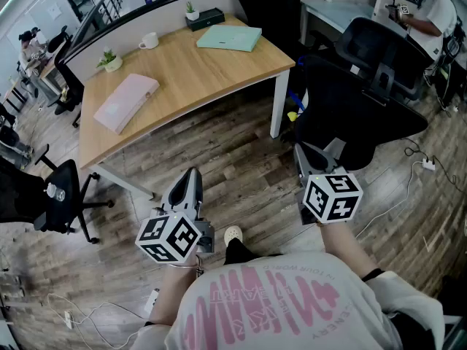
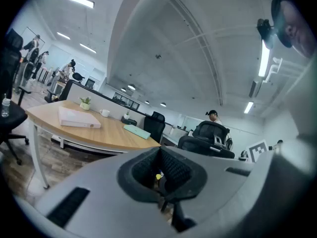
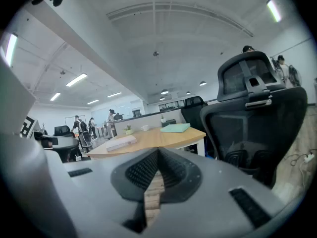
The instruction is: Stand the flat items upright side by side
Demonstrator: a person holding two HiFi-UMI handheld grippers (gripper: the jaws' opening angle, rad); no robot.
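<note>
Two flat items lie on the wooden desk (image 1: 190, 79): a pink binder (image 1: 125, 102) at its left end and a teal folder (image 1: 229, 38) at the far right corner. Both lie flat and well apart. My left gripper (image 1: 192, 175) and right gripper (image 1: 300, 150) hang over the floor in front of the desk, short of it, both shut with nothing in them. In the left gripper view the gripper (image 2: 159, 150) faces the binder (image 2: 78, 118) and folder (image 2: 137, 131). In the right gripper view the gripper (image 3: 158, 152) looks toward the binder (image 3: 121, 142) and folder (image 3: 175, 128).
On the desk also stand a white cup (image 1: 149, 41), a small potted plant (image 1: 111, 60), a second plant (image 1: 191, 10) and a black box (image 1: 205, 18). A large black office chair (image 1: 365, 86) stands right of the desk, another chair (image 1: 44, 195) at the left. Cables (image 1: 416, 166) trail on the floor.
</note>
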